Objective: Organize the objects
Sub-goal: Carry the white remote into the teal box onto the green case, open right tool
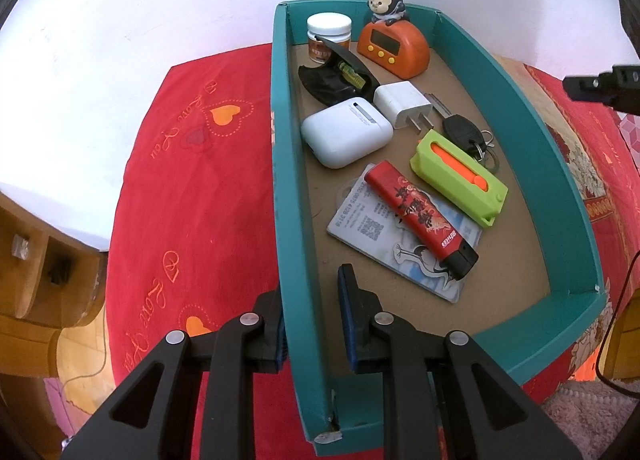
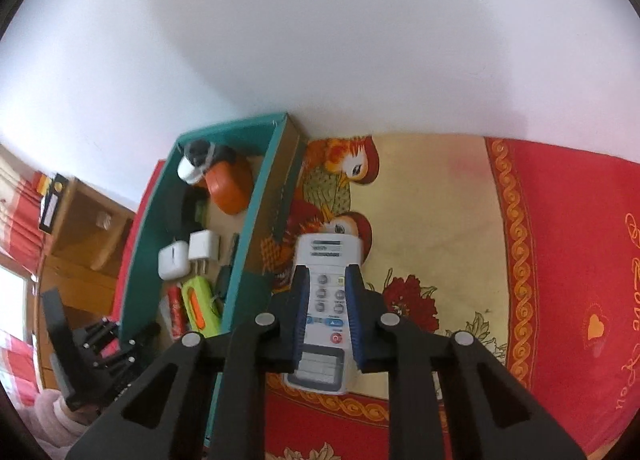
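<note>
Both right hand-held gripper [image 2: 327, 312] pads clamp remote [image 2: 325, 300].

box [image 1: 516, 80] teal | cloth [image 1: 192, 188] red, orange hearts | timer [image 1: 394, 46] orange | remote [image 2: 326, 300] white

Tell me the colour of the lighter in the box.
Red lighter with a black end, clearest in the left wrist view.

The left gripper [image 1: 311, 300] points steeply downward, its jaws closed on the long wall of the teal box [image 1: 285, 196], one finger outside the wall and one inside. The right gripper [image 2: 327, 300] also tilts steeply down, jaws clamped on the sides of a white remote control [image 2: 324, 312] (blue pads pressing both edges). A pale pink sleeve [image 2: 56, 416] shows behind the left gripper.
</note>
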`<state>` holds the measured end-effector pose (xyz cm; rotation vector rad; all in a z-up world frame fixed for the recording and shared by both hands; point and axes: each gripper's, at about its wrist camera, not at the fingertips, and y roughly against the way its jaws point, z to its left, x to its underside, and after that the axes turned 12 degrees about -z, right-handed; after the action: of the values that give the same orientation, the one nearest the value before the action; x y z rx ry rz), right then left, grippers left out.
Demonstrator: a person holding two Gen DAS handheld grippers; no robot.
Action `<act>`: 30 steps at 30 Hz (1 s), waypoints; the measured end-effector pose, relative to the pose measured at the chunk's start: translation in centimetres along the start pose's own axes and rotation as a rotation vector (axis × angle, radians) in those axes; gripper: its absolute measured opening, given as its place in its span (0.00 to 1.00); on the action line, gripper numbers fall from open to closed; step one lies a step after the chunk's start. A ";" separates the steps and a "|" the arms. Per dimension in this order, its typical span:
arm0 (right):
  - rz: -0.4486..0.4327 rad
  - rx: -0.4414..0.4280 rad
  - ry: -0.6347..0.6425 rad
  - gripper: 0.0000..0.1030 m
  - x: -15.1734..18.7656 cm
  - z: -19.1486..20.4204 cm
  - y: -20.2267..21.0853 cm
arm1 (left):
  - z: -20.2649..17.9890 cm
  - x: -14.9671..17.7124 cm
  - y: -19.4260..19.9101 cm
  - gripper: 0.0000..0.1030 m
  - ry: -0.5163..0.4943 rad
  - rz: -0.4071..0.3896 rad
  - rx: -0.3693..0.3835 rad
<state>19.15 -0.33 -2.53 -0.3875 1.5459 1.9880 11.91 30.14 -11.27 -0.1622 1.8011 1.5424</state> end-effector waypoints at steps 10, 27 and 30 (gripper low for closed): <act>0.106 0.026 0.009 0.80 2.9 2.5 -3.7 | 0.2 -0.1 0.0 0.20 0.006 -0.001 0.005; 0.155 0.170 0.214 0.55 5.3 3.7 -6.2 | 0.6 -0.2 -0.2 0.20 0.001 -0.003 0.021; 0.149 0.161 0.204 0.54 5.5 3.4 -6.0 | 0.7 -0.2 -0.2 0.20 -0.001 -0.003 0.024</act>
<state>18.91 5.27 -9.31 -0.4309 1.8972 1.9658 12.46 30.62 -11.29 -0.1525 1.8172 1.5182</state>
